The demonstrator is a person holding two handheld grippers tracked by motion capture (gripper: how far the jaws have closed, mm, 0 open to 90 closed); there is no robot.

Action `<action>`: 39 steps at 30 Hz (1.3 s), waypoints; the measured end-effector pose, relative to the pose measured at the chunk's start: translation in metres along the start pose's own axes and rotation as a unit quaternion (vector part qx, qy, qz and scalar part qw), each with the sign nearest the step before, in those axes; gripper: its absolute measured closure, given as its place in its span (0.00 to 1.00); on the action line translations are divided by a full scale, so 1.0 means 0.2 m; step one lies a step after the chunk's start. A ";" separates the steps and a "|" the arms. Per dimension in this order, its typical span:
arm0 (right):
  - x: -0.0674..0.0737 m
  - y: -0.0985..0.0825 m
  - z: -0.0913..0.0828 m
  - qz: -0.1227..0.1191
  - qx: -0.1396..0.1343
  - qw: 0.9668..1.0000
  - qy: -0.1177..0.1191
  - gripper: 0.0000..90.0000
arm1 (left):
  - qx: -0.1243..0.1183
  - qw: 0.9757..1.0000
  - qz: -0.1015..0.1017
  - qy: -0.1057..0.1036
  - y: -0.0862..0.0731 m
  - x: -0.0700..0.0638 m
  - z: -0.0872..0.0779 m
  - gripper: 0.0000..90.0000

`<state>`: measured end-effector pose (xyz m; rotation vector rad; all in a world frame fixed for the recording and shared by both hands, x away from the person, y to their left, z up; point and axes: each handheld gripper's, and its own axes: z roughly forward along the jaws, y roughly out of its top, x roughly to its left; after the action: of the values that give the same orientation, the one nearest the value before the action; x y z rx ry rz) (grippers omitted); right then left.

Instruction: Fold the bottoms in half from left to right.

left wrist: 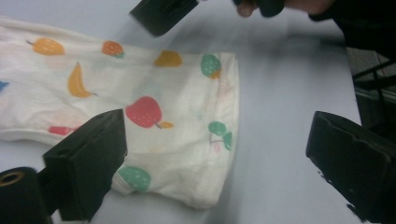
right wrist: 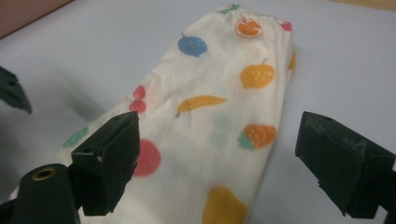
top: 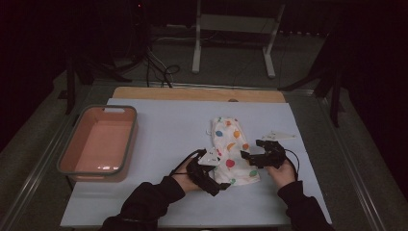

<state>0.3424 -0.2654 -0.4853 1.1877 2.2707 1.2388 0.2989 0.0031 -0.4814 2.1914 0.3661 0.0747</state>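
A white cloth [top: 230,139] printed with coloured fruit lies flat on the pale table cover [top: 168,125], right of centre. My left gripper [top: 217,176] sits at the cloth's near left corner. In the left gripper view its jaws stand open over the cloth [left wrist: 154,93], with the hem between them and nothing pinched. My right gripper [top: 246,156] is at the cloth's right edge and points left. Its jaws are open too, and the cloth [right wrist: 224,93] lies beneath them untouched. The right gripper's black jaw [left wrist: 161,14] also shows at the top of the left gripper view.
A pink basin [top: 98,144] with a grey rim stands at the table's left side, with nothing in it. A wooden strip [top: 197,94] runs along the table's far edge. Beyond it are a metal stand [top: 233,38] and cables on the dark floor.
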 end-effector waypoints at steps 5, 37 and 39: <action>0.00 -0.06 -0.08 0.001 -0.005 1.000 -0.004 0.16 | 0.004 1.000 -0.005 -0.003 -0.01 0.01 0.00 0.09; 0.08 -0.30 -0.14 0.011 0.101 0.994 -0.028 0.64 | 0.089 0.993 0.079 -0.018 -0.13 0.00 0.11 0.63; 0.09 -0.30 -0.14 0.008 0.103 0.994 -0.036 0.67 | 0.088 0.993 0.080 -0.014 -0.14 0.00 0.11 0.65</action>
<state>0.2833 -0.2835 -0.5151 1.3004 2.3854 0.9687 0.2961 0.0007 -0.5169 2.3917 0.1871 0.1033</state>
